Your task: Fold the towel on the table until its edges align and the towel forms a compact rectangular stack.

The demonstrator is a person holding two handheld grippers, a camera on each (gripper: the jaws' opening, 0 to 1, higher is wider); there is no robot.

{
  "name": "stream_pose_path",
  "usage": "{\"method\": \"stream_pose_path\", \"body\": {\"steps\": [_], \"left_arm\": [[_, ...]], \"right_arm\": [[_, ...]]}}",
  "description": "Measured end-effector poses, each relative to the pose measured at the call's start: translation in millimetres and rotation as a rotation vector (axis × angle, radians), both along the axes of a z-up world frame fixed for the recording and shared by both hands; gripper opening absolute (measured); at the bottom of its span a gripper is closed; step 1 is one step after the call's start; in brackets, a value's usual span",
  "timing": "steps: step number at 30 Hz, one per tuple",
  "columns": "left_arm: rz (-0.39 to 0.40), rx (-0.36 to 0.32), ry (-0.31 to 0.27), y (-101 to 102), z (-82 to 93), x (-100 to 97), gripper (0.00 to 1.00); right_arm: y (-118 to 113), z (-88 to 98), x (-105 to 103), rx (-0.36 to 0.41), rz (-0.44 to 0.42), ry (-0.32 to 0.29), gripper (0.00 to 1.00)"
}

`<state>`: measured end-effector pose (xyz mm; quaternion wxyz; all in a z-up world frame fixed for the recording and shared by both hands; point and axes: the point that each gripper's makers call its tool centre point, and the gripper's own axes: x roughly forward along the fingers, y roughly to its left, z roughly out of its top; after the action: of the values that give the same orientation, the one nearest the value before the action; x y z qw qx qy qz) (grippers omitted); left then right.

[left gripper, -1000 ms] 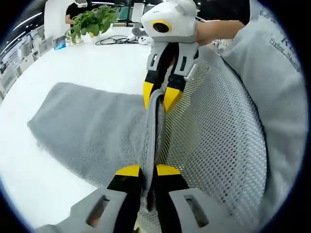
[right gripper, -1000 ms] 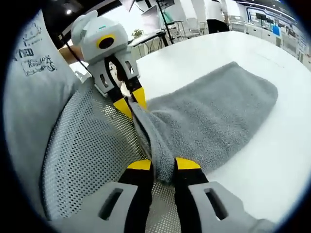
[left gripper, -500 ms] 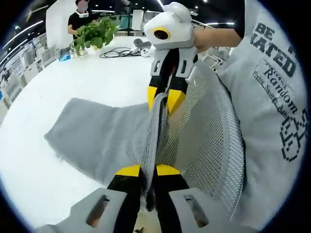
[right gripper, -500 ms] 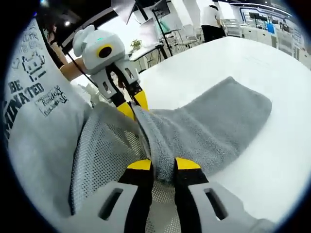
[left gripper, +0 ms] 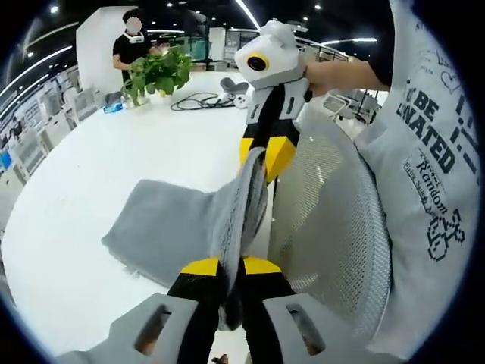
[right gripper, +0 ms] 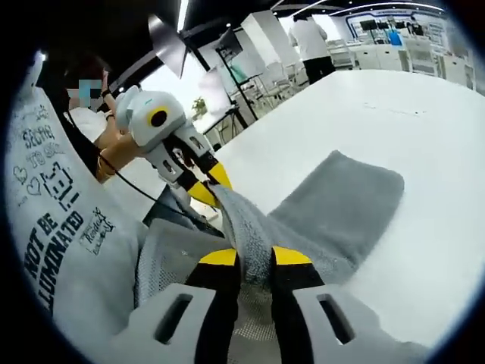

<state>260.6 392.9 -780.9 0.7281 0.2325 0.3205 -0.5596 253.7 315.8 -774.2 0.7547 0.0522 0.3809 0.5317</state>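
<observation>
- Grey terry, soft and limp: the towel [left gripper: 170, 227] sags between the two grippers, its near edge lifted off the white table [left gripper: 83, 189] while the far part lies flat on the tabletop.
- The left gripper [left gripper: 223, 267] has its yellow-tipped jaws closed on one end of the lifted edge; the right gripper [right gripper: 246, 258] is clamped on the other end of that same edge, with cloth bunched between the tips.
- It looks light and floppy, with nothing stiff in it, so I judge it will drape wherever it is carried and crease along whatever line still touches the table. The pile looks grippy rather than slick; a pinch right at the corners seems the sound hold, since a grip further in would let the corners droop.
- The left gripper view takes in a potted plant [left gripper: 155, 70], some cables [left gripper: 201, 98] and a person standing at the far side, plus the mesh chair back [left gripper: 330, 220] close on the right.
- The right gripper view instead gives the towel's far edge [right gripper: 356, 193] lying square on open table, and the printed grey shirt [right gripper: 53, 227] of the person holding the tools.
</observation>
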Motion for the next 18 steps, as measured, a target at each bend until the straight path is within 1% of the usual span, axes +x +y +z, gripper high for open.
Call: {"method": "stream_pose_path", "body": {"steps": [3,6,8,12,14,16,18], "left_arm": [[0.01,-0.02,-0.012,-0.5,9.1,14.2,0.09],[0.026,-0.038,-0.028,-0.5,17.0,34.8,0.09],[0.034,-0.048,-0.029,-1.2,19.1,47.5,0.09],[0.037,-0.044,-0.036,-2.6,14.8,68.8,0.09],[0.039,-0.04,-0.035,-3.0,10.8,80.4,0.09],[0.044,-0.038,-0.032,-3.9,7.7,91.3,0.09],[0.046,-0.036,-0.031,-5.1,5.3,100.3,0.09]], "right_arm": [[-0.9,10.4,15.4,0.029,-0.016,-0.005,0.13],[-1.0,20.9,32.3,0.065,-0.039,0.004,0.13],[-1.6,23.8,45.0,0.075,-0.052,0.007,0.12],[-1.6,21.6,65.5,0.08,-0.065,0.013,0.12],[-2.1,19.1,76.3,0.085,-0.079,0.028,0.12],[-3.4,16.5,87.8,0.102,-0.106,0.054,0.12],[-6.1,13.4,102.0,0.131,-0.157,0.092,0.11]]}}
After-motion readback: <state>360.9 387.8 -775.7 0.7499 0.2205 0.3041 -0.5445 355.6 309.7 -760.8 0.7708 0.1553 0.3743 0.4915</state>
